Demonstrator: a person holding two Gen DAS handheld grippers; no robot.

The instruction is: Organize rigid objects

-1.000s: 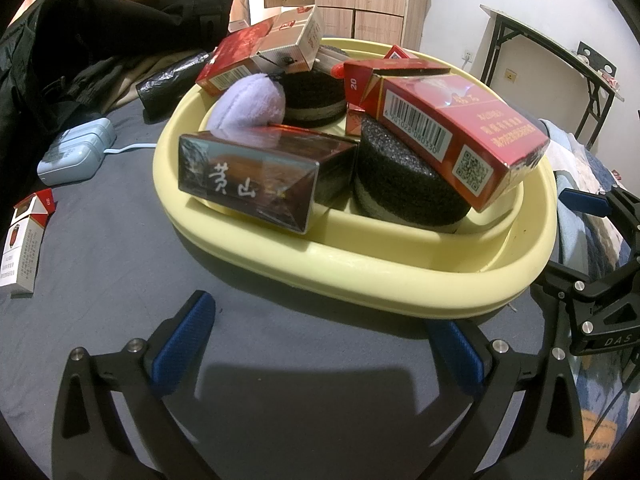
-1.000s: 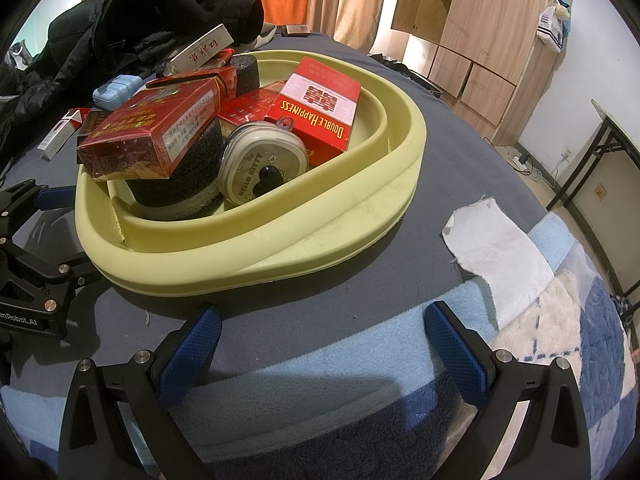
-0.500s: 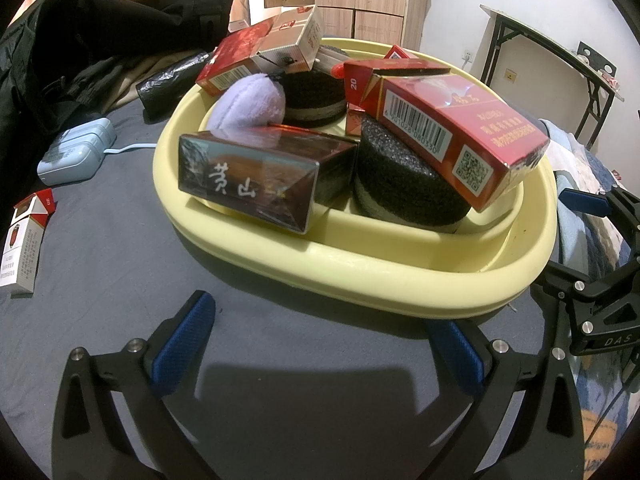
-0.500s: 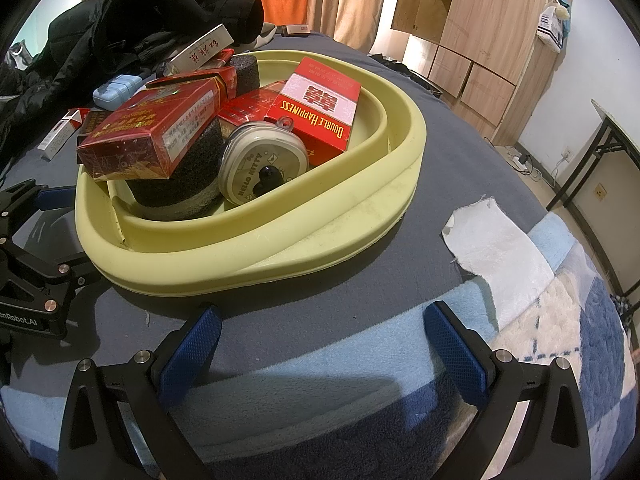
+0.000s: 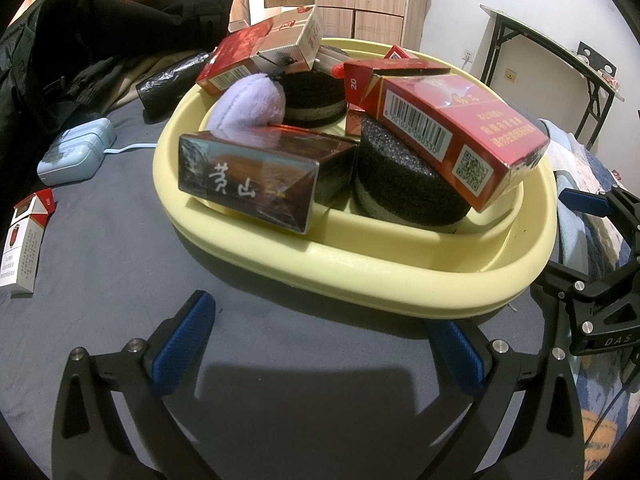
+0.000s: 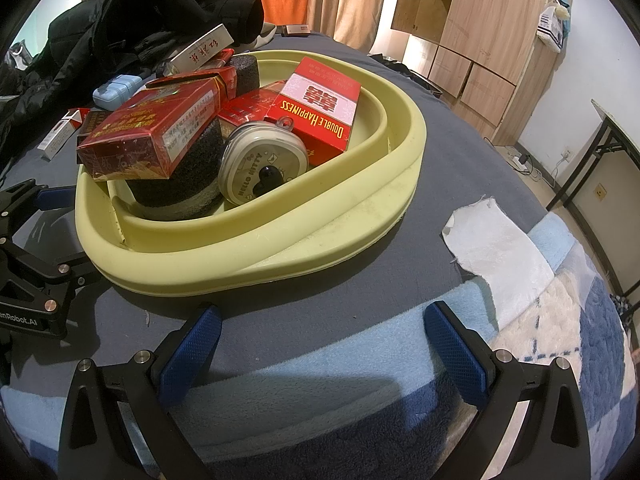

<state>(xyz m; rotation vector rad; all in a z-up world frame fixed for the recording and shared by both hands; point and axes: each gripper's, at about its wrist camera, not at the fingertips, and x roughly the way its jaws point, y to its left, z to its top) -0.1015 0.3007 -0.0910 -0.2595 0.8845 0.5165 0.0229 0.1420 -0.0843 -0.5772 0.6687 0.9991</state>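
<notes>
Over grey bedcover (image 5: pixel 120 264), both grippers' fingers (image 5: pixel 184 344) gape empty

Matt plastic basin (image 5: pixel 360 268), glossy cardboard boxes (image 5: pixel 452 128)

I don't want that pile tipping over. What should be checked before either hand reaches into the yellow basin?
1. Left tongs open and empty: ok.
2. Right tongs open and empty: ok.
3. Both tongs clear of the basin: ok, each sits short of the rim.
4. Pile stable: not ok. The red carton lies tilted on a black foam disc and overhangs it.
5. Dark box inside the basin: not ok, its end juts over the rim.
6. Nothing left outside: not ok. A white pack lies on the grey cover.
</notes>
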